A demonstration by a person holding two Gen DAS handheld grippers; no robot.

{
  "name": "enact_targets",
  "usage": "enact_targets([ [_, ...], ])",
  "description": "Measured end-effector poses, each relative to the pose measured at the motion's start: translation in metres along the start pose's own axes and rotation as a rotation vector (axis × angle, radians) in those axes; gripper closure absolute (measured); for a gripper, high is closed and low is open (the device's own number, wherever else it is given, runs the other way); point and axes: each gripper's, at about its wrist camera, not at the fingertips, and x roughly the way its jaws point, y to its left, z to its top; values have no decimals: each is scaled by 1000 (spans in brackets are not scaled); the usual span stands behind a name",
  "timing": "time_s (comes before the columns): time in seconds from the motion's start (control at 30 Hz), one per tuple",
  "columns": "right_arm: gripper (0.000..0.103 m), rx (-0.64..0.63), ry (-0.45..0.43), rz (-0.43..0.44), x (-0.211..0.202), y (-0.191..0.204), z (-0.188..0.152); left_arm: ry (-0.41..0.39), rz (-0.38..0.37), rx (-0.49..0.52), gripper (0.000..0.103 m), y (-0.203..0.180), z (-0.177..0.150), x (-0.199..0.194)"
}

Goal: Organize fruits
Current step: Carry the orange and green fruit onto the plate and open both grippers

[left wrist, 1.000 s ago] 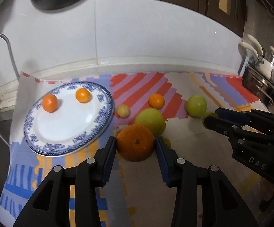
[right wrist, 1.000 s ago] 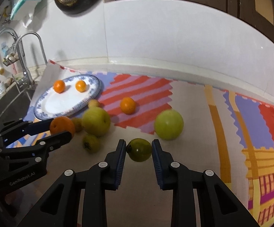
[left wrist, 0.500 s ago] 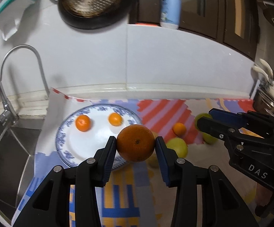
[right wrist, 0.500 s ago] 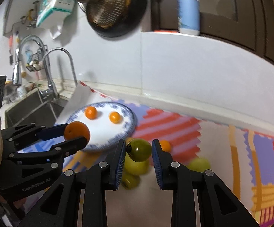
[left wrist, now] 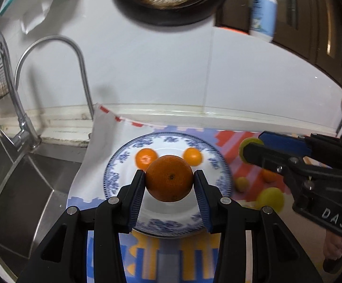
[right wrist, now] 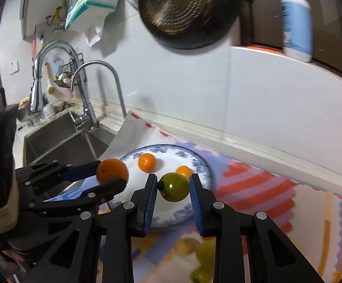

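My left gripper (left wrist: 169, 185) is shut on a large orange (left wrist: 169, 181) and holds it in the air above the blue-and-white plate (left wrist: 114, 176). Two small oranges (left wrist: 145, 160) (left wrist: 193, 156) lie on the plate's far side. My right gripper (right wrist: 173, 187) is shut on a small green fruit (right wrist: 174, 186), also held above the plate (right wrist: 201, 165). The left gripper with its orange (right wrist: 112, 171) shows at the left of the right wrist view. The right gripper (left wrist: 256, 147) shows at the right of the left wrist view.
Several green and yellow fruits (left wrist: 271, 198) (right wrist: 205, 252) lie on the coloured mat (right wrist: 265, 188) right of the plate. A steel sink (left wrist: 17, 188) and a tap (left wrist: 81, 75) are at the left. A dark pan (right wrist: 182, 11) hangs on the white wall.
Both grippers have lifted their fruits off the mat and carried them left, from beside the fruit pile to above the plate.
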Motion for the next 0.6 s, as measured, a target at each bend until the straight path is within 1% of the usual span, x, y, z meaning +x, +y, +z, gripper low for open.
enact_targets([
  [0.13,74,7,62,23,29,4,2,35,16,-17,61,15,0,18],
  [0.2,74,27,100,40,45,3,-1,57,18,-16,61,20,-1,27],
  [0.3,74,52,157,42,68,1,-6,94,8,-6,61,25,-5,43],
  [0.4,74,59,199,42,84,0,-9,138,2,-13,61,28,-9,59],
  [0.6,74,80,265,39,109,-7,-13,177,9,2,61,29,-10,78],
])
